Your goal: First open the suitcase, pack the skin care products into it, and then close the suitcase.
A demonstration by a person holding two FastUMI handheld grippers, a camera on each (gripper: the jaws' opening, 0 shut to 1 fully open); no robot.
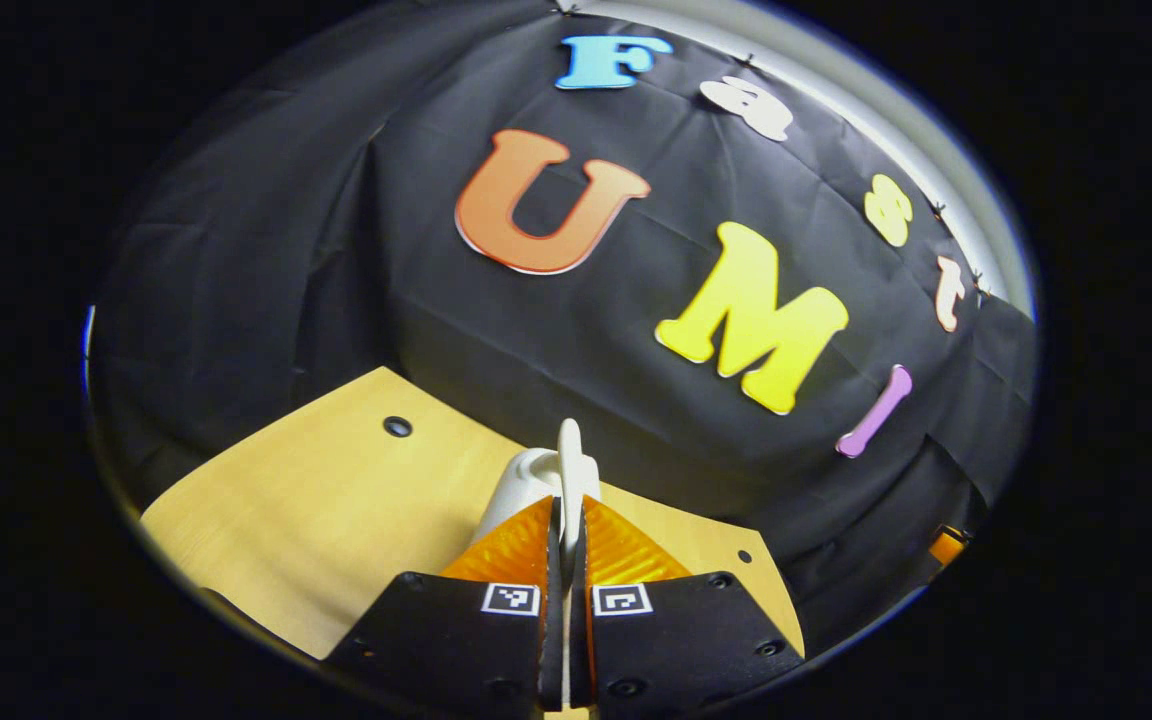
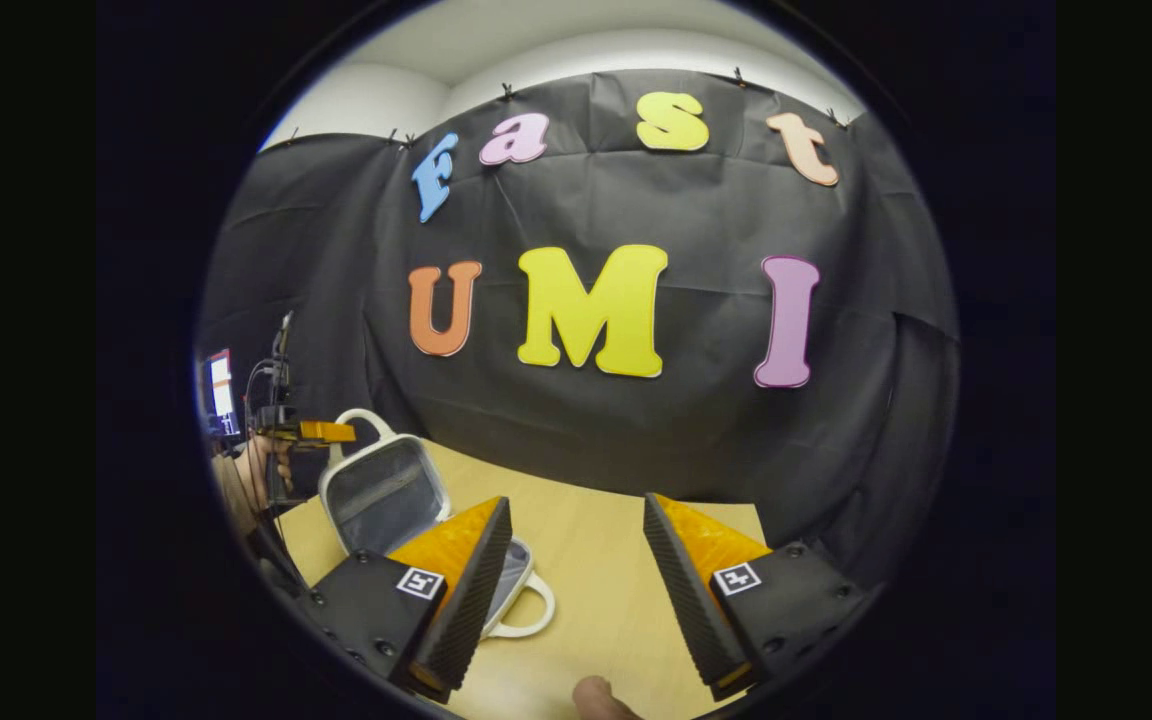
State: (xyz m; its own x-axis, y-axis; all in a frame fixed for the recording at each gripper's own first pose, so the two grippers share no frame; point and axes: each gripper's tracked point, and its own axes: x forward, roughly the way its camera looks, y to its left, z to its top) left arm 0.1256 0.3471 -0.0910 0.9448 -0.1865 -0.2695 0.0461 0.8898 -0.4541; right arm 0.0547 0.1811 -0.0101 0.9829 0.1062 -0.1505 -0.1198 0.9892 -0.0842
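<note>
Left gripper view. The left tongs (image 1: 566, 560) lie low in the centre, their two fingers (image 1: 511, 550) drawn together and clamped on the thin white handle (image 1: 570, 470) of the suitcase lid, which stands up edge-on between them. Just behind and to the left of the handle, a rounded white part of the suitcase shell (image 1: 521, 480) rises above the finger. Beneath lies the pale wooden desk (image 1: 336, 510), with a small dark hole (image 1: 397, 426) in its surface near the far edge.

Right gripper view. The right tongs (image 2: 576, 590) are spread well apart and hold nothing; the desk (image 2: 586, 590) is bare between the two fingers (image 2: 471, 580). To the left, on the desk, the small white suitcase (image 2: 386, 495) stands open: its lid is raised near upright, showing a grey lining, and its base lies flat, partly hidden behind the left-hand finger of these tongs. The base's own handle loop (image 2: 526, 615) rests on the desk, pointing toward the camera. At the top of the raised lid, the left tongs (image 2: 331, 432) grip the lid's handle, held by a person's hand (image 2: 261, 465) at the left edge. A lit screen (image 2: 220, 390) stands farther off behind that hand. A fingertip (image 2: 596, 695) shows at the bottom edge.
</note>
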